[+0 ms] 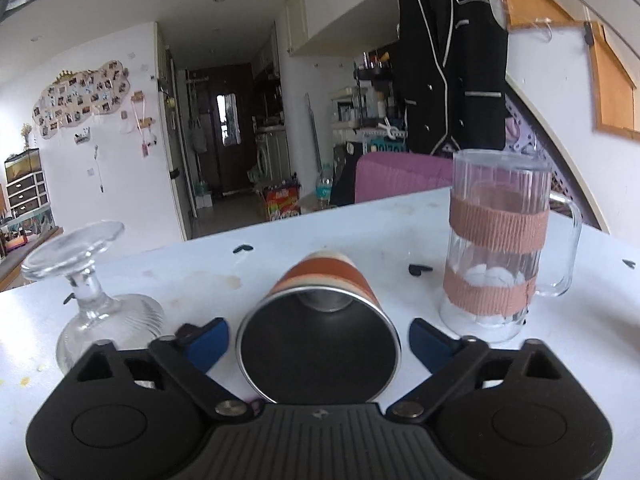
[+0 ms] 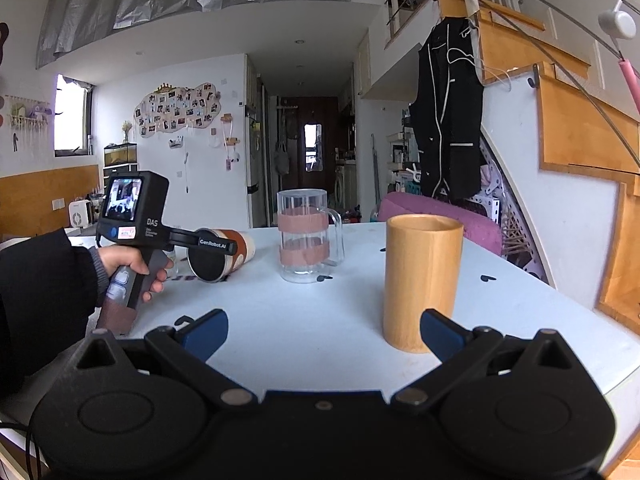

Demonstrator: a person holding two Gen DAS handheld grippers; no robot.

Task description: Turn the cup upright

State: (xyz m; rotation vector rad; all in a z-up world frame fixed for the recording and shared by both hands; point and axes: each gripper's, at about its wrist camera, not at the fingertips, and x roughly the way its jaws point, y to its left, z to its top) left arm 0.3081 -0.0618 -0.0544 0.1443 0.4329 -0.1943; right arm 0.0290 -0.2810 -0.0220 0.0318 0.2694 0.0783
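Note:
A steel cup with brown and cream bands [image 1: 320, 328] lies on its side on the white table [image 1: 560, 360], mouth toward the left wrist camera. My left gripper [image 1: 318, 346] is open, its blue fingers on either side of the cup's rim, not touching it. In the right wrist view the same cup [image 2: 222, 254] lies at the left with the hand-held left gripper around its mouth. My right gripper [image 2: 324, 338] is open and empty above the table, with a wooden cup [image 2: 420, 280] just beyond its right finger.
An upside-down stemmed glass [image 1: 92, 300] stands left of the cup. A clear handled mug with pink bands [image 1: 496, 240] stands upright to the right; it also shows in the right wrist view [image 2: 306, 236]. A pink chair [image 1: 400, 176] is behind the table.

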